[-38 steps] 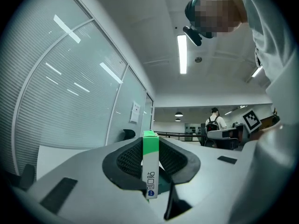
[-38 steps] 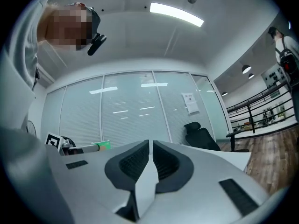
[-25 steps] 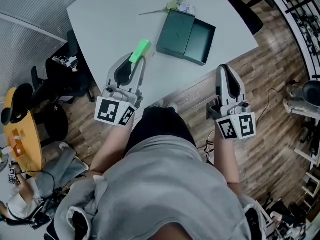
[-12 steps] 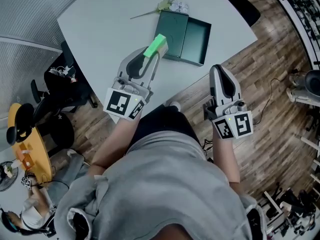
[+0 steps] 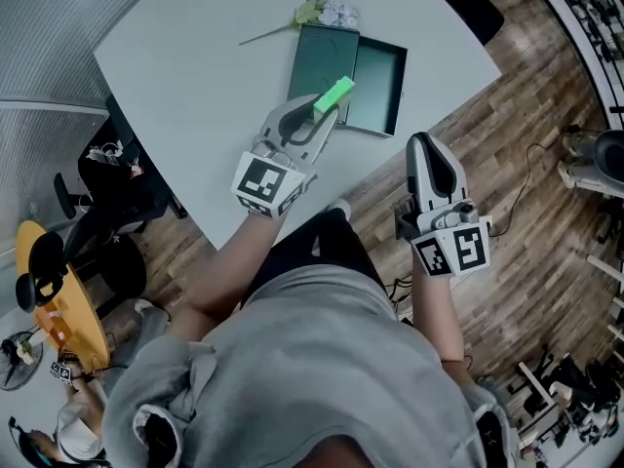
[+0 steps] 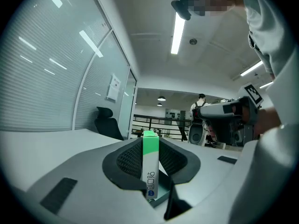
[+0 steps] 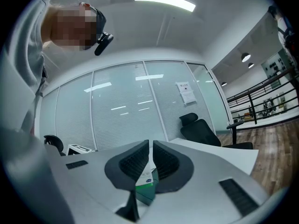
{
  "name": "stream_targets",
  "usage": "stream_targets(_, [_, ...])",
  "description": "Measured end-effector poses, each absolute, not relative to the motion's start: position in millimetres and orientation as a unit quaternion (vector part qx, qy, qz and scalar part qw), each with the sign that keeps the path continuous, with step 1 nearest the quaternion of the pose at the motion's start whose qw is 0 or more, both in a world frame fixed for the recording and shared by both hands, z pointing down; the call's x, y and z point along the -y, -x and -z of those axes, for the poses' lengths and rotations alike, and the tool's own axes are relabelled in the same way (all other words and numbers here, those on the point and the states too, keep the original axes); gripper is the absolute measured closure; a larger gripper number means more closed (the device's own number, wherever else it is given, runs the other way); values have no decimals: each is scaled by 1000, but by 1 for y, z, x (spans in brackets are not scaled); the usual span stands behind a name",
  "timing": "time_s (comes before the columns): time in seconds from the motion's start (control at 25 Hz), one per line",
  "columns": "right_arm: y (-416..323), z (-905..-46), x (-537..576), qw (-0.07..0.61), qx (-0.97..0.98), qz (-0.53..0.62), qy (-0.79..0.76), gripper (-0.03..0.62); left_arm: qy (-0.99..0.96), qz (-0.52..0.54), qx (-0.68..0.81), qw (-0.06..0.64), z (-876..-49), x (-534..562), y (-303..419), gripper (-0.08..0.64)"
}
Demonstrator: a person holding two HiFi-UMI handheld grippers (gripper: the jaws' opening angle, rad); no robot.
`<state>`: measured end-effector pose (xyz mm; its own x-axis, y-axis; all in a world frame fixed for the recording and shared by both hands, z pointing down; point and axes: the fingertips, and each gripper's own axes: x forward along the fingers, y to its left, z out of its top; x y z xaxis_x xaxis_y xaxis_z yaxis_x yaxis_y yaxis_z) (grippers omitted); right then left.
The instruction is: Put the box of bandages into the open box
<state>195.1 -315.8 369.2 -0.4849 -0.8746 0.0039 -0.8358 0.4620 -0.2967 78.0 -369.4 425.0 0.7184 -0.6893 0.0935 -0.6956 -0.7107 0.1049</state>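
Observation:
The box of bandages, white with a bright green end, is clamped upright between the jaws of my left gripper. It hangs over the near edge of the dark green open box, which lies on the white table with its lid beside the tray. In the left gripper view the bandage box stands between the black pads. My right gripper hovers off the table's near corner, above the floor, its jaws nearly together with nothing in them. Past its pads the bandage box shows.
A sprig of flowers lies just beyond the green box. Black office chairs stand left of the table, and a yellow round stool lower left. Wooden floor and shelving lie to the right.
My left gripper has carried the bandage box forward and to the right, from the bare table to over the green box. The right gripper has stayed about where it was.

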Motion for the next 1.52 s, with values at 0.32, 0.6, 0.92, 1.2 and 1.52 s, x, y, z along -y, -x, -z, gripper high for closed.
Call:
stream_targets(0.32, [-200, -396, 321, 62, -839, 154, 518, 535, -934, -21, 331, 130, -474, 398, -123, 454])
stream_targets(0.6, [-198, -413, 324, 53, -840, 165, 515, 535, -929, -33, 329, 166, -520, 409, -150, 454])
stream_targets(0.92, [-204, -422, 316, 43, -839, 174, 514, 535, -927, -60, 333, 161, -535, 419, -161, 443])
stream_targets(1.2, [-211, -424, 318, 41, -840, 171, 514, 535, -914, -62, 362, 173, -537, 427, -147, 396])
stream_targets(1.52, [-221, -405, 318, 43, -838, 140, 526, 535, -911, -37, 395, 115, -490, 415, -112, 534])
